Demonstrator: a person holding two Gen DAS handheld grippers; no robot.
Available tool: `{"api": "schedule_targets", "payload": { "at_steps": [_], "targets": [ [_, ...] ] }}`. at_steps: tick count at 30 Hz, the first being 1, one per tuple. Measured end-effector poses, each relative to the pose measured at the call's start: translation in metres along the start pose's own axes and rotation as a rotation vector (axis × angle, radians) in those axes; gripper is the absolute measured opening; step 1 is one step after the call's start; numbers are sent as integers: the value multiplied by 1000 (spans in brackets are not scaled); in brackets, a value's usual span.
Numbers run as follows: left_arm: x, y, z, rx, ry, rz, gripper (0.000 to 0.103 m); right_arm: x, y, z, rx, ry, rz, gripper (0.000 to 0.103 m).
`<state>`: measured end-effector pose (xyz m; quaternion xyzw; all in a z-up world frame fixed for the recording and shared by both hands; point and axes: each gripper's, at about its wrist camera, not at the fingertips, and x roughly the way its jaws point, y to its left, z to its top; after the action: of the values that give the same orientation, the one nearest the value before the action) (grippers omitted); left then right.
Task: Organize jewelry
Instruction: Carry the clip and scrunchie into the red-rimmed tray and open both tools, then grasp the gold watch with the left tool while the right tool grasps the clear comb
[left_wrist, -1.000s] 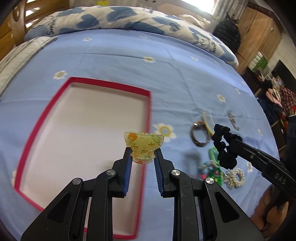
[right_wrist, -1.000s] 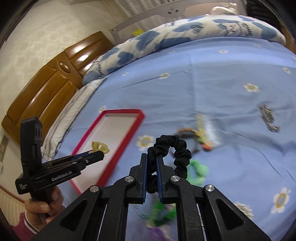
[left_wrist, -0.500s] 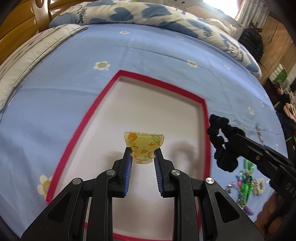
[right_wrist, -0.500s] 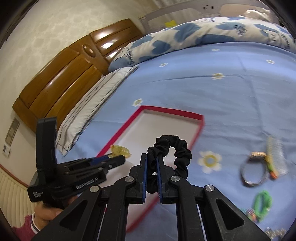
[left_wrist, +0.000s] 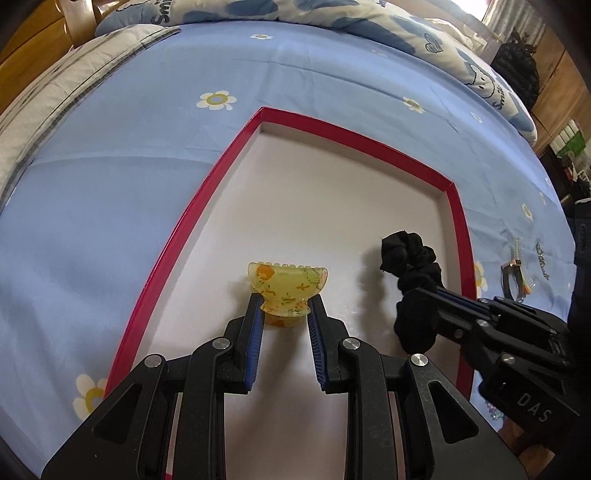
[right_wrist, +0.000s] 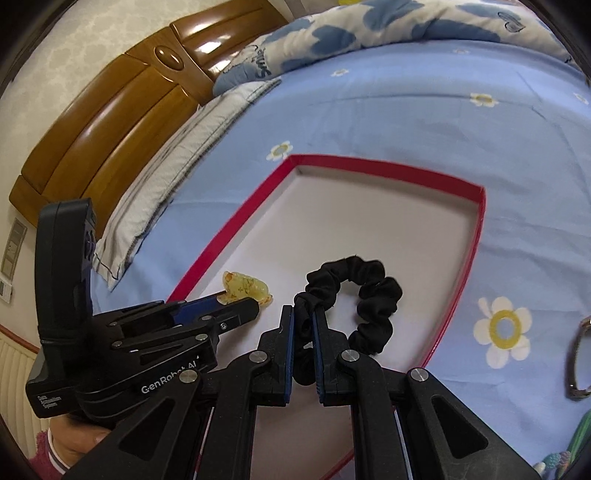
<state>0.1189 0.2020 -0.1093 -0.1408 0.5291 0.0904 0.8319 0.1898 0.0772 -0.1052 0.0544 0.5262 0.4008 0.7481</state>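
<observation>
A shallow white tray with a red rim (left_wrist: 192, 206) lies on the blue bed sheet; it also shows in the right wrist view (right_wrist: 476, 240). My left gripper (left_wrist: 285, 314) is shut on a yellow floral hair claw clip (left_wrist: 288, 291) and holds it low over the tray's floor; the clip shows in the right wrist view (right_wrist: 245, 288). My right gripper (right_wrist: 303, 321) is shut on a black scrunchie (right_wrist: 369, 295) over the tray's right part; the scrunchie shows in the left wrist view (left_wrist: 410, 266).
To the right of the tray on the sheet lie a bangle with a small comb (left_wrist: 515, 273), a dark sparkly clip (left_wrist: 542, 258) and green beaded pieces (right_wrist: 576, 439). A pillow (right_wrist: 173, 162) and wooden headboard (right_wrist: 110, 110) stand at the left.
Both grippers have moved left from the jewelry pile to over the tray and lower toward its floor, each still holding its item.
</observation>
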Motion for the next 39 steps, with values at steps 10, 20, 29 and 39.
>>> {"api": "schedule_targets", "payload": {
  "at_steps": [10, 20, 29, 39],
  "targets": [
    [5, -4, 2, 18, 14, 18, 30, 4, -7, -2, 24, 16, 21, 23],
    [-1, -5, 2, 5, 12, 36, 47, -19, -9, -3, 35, -34, 43, 32],
    [-33, -16, 1, -21, -50, 5, 51, -74, -26, -13, 63, -136, 7, 42],
    [-51, -73, -2, 51, -77, -83, 55, -130, -89, -41, 192, -198, -100, 44]
  ]
}}
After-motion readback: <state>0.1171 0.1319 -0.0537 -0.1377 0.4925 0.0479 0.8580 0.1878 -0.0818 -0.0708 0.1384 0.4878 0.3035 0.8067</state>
